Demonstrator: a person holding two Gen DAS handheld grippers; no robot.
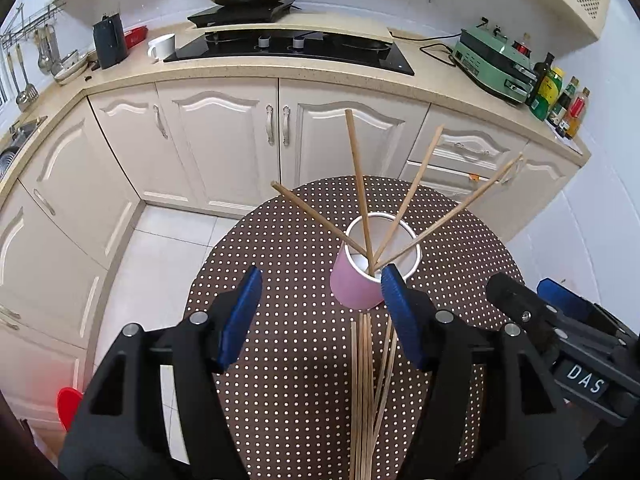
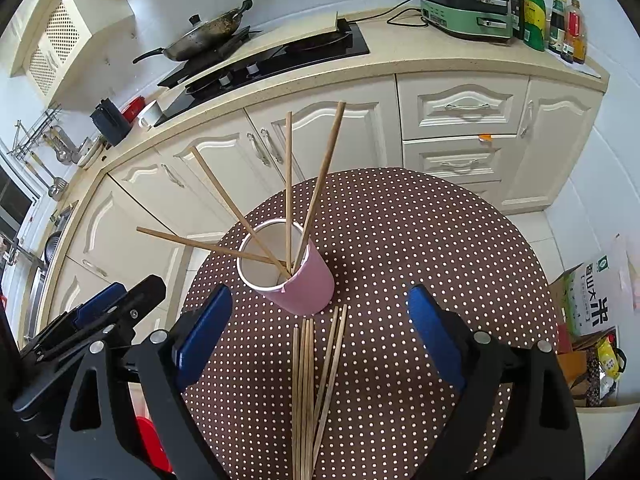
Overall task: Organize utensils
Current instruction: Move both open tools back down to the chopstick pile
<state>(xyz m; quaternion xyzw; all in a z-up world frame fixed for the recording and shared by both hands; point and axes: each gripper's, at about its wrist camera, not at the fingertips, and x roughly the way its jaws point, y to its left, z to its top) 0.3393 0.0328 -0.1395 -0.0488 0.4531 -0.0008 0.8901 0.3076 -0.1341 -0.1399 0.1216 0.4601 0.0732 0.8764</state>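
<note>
My left claw [image 1: 320,300] stands released, its blue pads spread with nothing between them, and my right claw [image 2: 320,312] is released too, spread wide over bare cloth and loose sticks.

Ahead of both sits the pink paper cup with a white inside [image 1: 360,284], upright on the round worktop under its brown cloth with white polka dots [image 1: 280,360]. From my left camera the cup is just behind my right-hand pad, which overlaps its rim; I cannot tell whether they touch.

Four thin, pale-brown wooden chopsticks [image 1: 358,184] stand in the cup, their lower ends gathered against the near inside wall. Their free ends fan up and away from me: one leans far left, one rises close to upright, one tilts right, and one leans far right, low over the rim. They are plain, straight, and uniform in colour.

The loose bundle of the same wooden chopsticks [image 2: 308,392] lies flat on the cloth between the cup and me. Their long axes run from the foot of the cup toward my cameras, nearly parallel, with a few on the right side slanting and crossing slightly. The far tips lie just beside the cup's base.
</note>
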